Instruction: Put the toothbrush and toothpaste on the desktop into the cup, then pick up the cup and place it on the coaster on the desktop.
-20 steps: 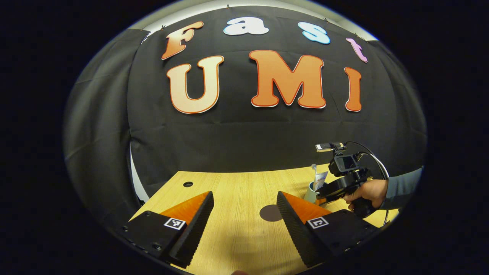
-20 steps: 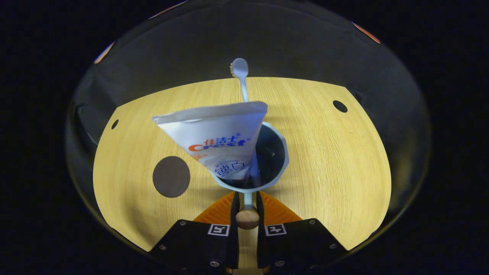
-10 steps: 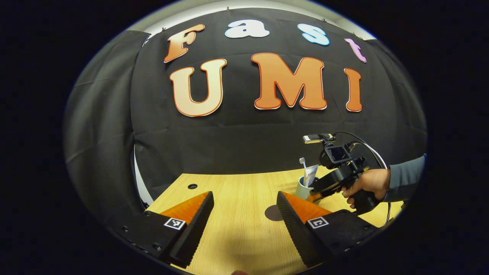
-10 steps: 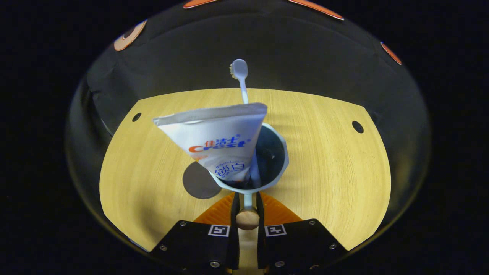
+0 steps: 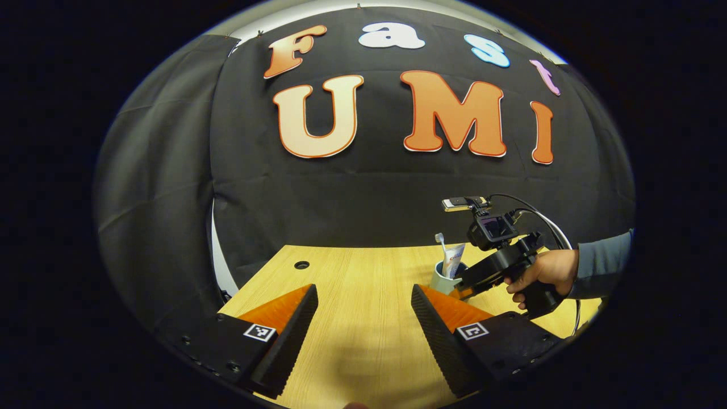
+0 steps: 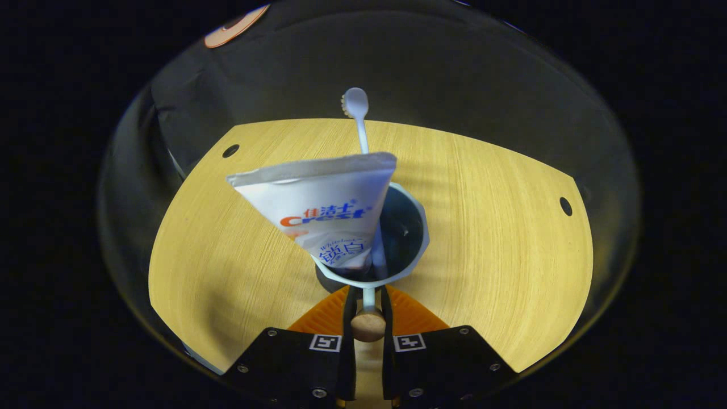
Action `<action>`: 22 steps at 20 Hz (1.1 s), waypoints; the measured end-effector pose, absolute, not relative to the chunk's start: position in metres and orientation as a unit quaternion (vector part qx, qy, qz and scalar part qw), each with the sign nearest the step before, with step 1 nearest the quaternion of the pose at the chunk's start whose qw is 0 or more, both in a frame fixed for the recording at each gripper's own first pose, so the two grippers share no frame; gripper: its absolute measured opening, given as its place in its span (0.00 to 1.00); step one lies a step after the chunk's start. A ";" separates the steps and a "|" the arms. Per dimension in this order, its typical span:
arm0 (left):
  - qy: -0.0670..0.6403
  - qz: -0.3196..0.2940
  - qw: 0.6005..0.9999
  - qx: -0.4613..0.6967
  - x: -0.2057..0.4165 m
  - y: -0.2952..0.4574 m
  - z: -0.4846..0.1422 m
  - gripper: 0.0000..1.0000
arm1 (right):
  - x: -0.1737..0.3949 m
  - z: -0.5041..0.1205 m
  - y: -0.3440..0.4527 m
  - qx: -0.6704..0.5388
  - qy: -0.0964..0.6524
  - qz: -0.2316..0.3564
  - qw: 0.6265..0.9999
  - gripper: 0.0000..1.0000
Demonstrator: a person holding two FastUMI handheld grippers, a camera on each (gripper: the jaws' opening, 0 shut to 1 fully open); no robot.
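Desktop point(image 6: 483, 227): pale wood, seen from above in right gripper view, seen edge-on below black wall in left gripper view. Cup point(image 6: 417, 250): held over desktop by handle, directly above dark coaster point(image 6: 322, 282), whose edge peeked from beneath cup. Toothpaste point(image 6: 324, 210) and toothbrush point(image 6: 356, 113) stood inside cup. Right gripper point(image 6: 367, 301): fingers clamped narrow on cup handle. Left gripper point(image 5: 363, 318): spread wide, holding nothing, left of cup point(image 5: 440, 279). Left gripper view added hand point(image 5: 542, 272) holding right gripper point(image 5: 461, 291).
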State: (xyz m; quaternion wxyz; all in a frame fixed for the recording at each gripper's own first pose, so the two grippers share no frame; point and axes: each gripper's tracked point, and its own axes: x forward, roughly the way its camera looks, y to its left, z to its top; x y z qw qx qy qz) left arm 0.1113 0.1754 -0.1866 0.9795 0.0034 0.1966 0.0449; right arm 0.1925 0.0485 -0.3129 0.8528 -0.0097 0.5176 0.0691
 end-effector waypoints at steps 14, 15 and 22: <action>0.203 0.022 0.979 0.009 0.124 0.165 -0.193 0.99 | 0.186 -0.259 0.050 0.012 0.450 0.109 0.886 0.69; 0.199 0.020 0.980 0.009 0.125 0.159 -0.189 0.99 | 0.183 -0.250 0.049 0.020 0.432 0.115 0.894 0.74; 0.149 0.018 0.988 0.017 0.118 0.115 -0.137 0.99 | 0.155 -0.135 -0.013 0.004 0.270 0.115 0.956 0.95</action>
